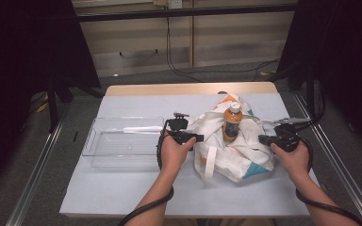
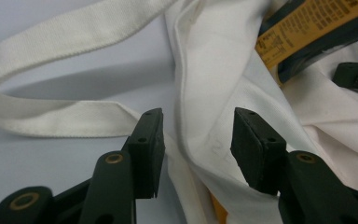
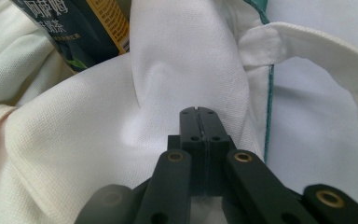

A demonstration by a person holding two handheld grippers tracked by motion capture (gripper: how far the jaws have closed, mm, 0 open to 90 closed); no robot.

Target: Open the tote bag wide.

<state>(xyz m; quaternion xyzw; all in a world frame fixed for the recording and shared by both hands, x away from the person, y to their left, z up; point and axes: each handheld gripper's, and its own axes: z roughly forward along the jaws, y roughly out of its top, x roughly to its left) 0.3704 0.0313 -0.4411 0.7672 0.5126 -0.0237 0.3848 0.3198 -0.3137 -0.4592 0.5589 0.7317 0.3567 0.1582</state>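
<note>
- Two grippers sit at the cloth bag [image 1: 231, 148], which lies crumpled on the table [image 1: 122, 193] toward its right edge.
- My left gripper [image 2: 198, 140] has its jaws apart; a fold of the bag runs between them, pads not pressing it.
- My right gripper [image 3: 199, 122] is clenched, pinching the bag's white cloth at its right side.
- One bottle [image 1: 232, 123] stands upright inside the bag, orange cap end up.
- One clear tray [image 1: 122, 141] rests near the table's left edge, apart from the bag.

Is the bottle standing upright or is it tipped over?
Upright: the bottle stands inside the crumpled tote bag, its white cap on top.
</note>
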